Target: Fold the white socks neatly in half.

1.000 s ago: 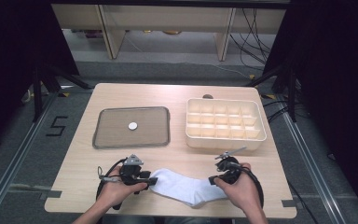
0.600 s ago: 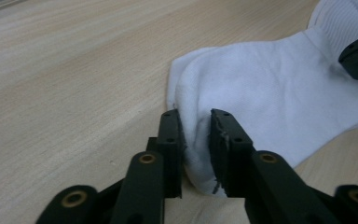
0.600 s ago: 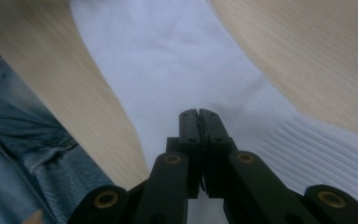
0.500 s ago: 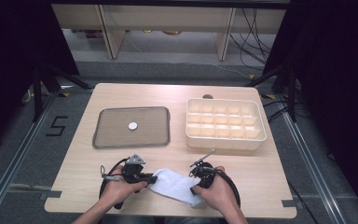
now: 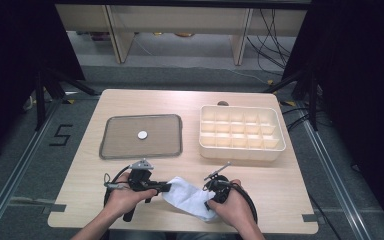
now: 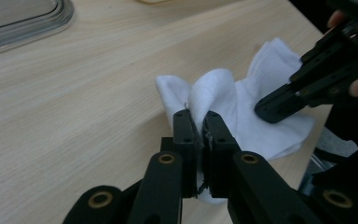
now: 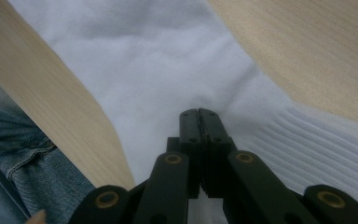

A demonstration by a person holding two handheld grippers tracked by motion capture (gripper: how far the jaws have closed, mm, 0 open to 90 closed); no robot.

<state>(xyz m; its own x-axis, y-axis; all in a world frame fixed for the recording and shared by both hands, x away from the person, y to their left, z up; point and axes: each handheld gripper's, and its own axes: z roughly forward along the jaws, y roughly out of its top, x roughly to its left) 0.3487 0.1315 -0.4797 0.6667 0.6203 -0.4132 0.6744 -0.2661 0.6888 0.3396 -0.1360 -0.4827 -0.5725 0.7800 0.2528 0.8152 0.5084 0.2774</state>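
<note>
Table: light wood top; carries every item below.
Compartment box: cream, gridded into small cells, on the far right part of the table, well apart from the grippers.
Tray: grey, shallow, rounded corners, on the far left part of the table; a rim corner shows in the left gripper view.
White sock: lies at the near edge of the table between the two hands, crumpled, ribbed cuff toward the right gripper; one fold is raised off the wood.
Left gripper: jaws have just been closing and now pinch the raised fold of the sock.
Right gripper: jaws clamped together on the sock fabric near the ribbed cuff, at the table edge.
Disc: small, white, round, lying in the middle of the tray.
</note>
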